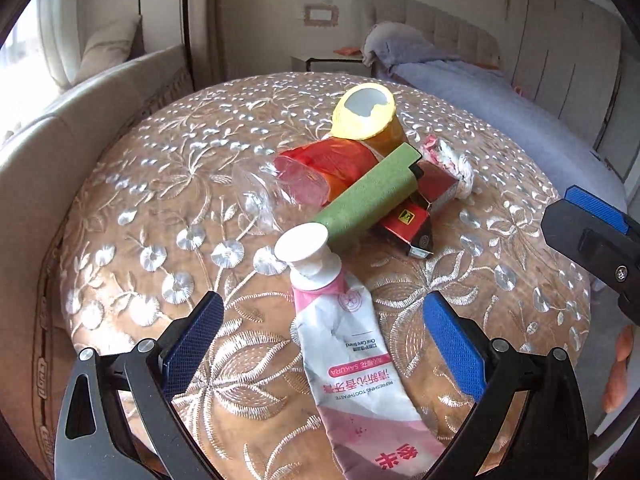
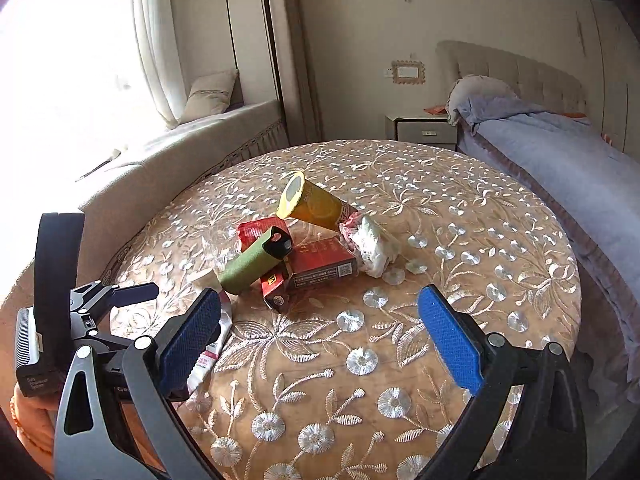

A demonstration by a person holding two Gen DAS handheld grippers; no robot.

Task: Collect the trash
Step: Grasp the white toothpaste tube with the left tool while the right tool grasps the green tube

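Fingers wide on my left gripper (image 1: 322, 330), straddling the crumpled pink-and-white toothpaste tube (image 1: 352, 364), seemingly untouched; next, close and lift.

— Anything legible?
— The toothpaste tube (image 1: 360, 364) reads "REFRESHING TOOTHPASTE", "SAKURA" and "Oral Care Brand", beside Chinese characters.
— And the red cigarette pack (image 2: 320, 266)?
— Its print is too small to read.

A home bedroom: bed (image 2: 560, 136), nightstand (image 2: 424, 130), curtained window seat (image 2: 224, 120).
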